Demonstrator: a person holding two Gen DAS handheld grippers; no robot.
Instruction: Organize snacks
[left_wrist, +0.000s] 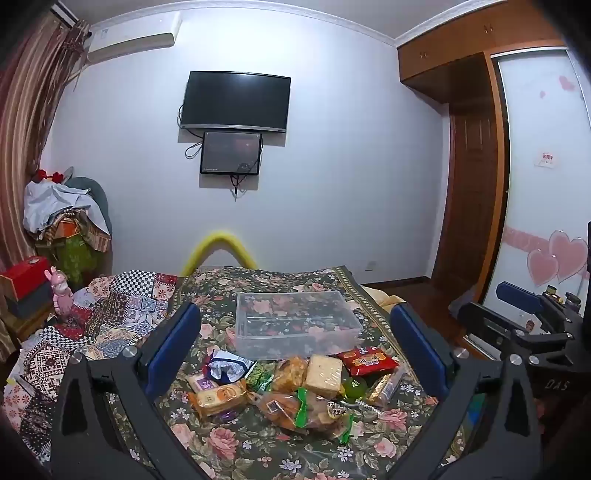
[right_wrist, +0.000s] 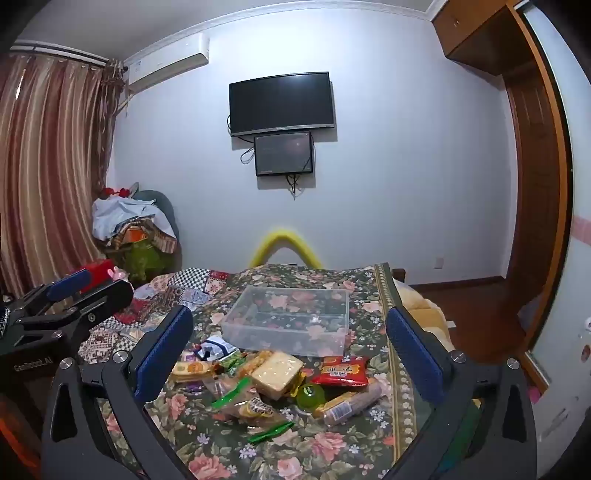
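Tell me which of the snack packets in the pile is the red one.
The red packet with yellow lettering, lying at the right of the pile just in front of the clear bin. The other snacks are yellow, orange, green or blue and white.

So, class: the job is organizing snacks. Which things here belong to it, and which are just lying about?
Part of the job:
clear plastic bin
red snack packet
pale wrapped cake
green jelly cup
left claw and right claw, both open

Just lying about:
pink rabbit figure
television
clothes pile
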